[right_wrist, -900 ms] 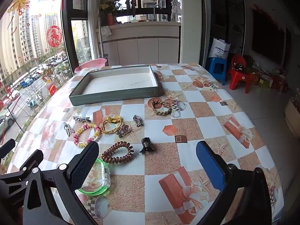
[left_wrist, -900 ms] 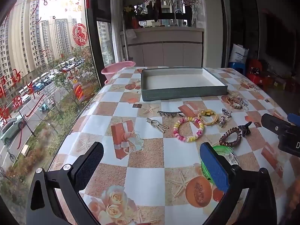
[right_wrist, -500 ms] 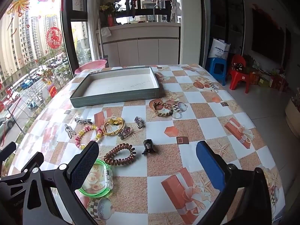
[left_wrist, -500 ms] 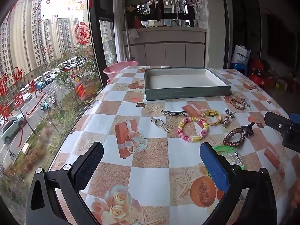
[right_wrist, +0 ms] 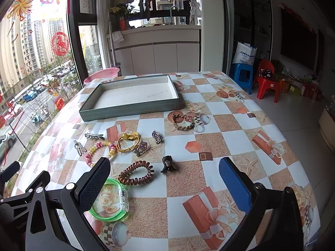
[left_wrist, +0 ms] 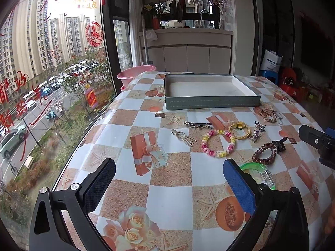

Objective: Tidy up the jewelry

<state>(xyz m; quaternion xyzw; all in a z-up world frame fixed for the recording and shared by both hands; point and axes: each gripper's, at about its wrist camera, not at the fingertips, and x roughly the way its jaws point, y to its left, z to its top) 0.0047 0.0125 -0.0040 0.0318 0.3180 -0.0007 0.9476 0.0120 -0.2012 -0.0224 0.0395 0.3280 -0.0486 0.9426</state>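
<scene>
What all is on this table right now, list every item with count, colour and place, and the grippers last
tray: 1, grey-green, white inside, empty, far side of table
braided bracelet: 1, tan, near tray's right corner
bar clip: 1, silver, left
wire clip: 1, silver, far left
bead bracelet: 1, pink-yellow, left
yellow tie: 1, yellow, centre
small clips: 2, silver, centre
coil tie: 1, brown, near centre
claw clip: 1, black, right of coil tie
bangle: 1, green, nearest
basin: 1, pink, beyond table
left gripper: open, empty
right gripper: open, empty
</scene>
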